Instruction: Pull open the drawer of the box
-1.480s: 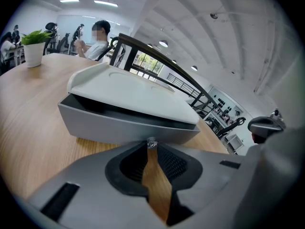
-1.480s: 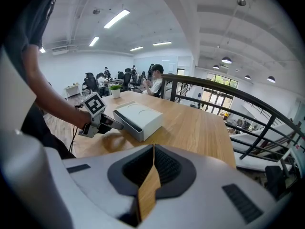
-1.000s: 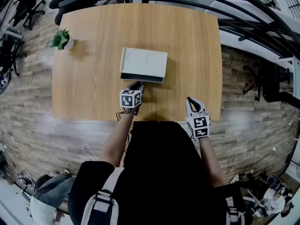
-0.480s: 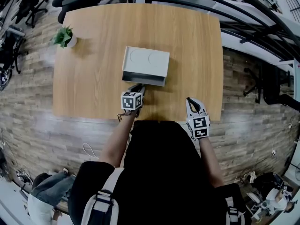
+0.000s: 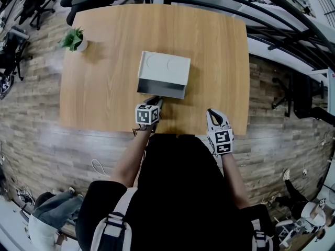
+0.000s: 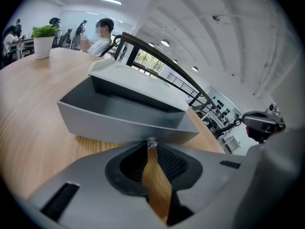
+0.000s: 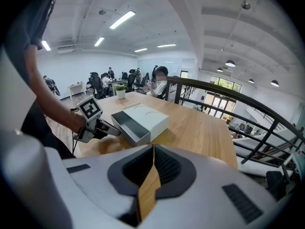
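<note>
On the wooden bench (image 5: 104, 61), the left gripper (image 5: 155, 99) pinches the drawer (image 6: 124, 120) knob (image 6: 151, 141) between its fingers (image 6: 174, 166), probably to pull; the right gripper (image 5: 212, 112) hangs idle, fingers (image 7: 169, 168) pressed together.

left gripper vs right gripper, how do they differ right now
The left gripper is at the front of the grey pulled-out drawer; the right gripper sits apart from the white box, near the wooden table's front edge. The left gripper's jaws pinch the drawer's small metal knob; the right gripper's jaws are together on nothing. Both are pale grey and angle down over the table.
</note>
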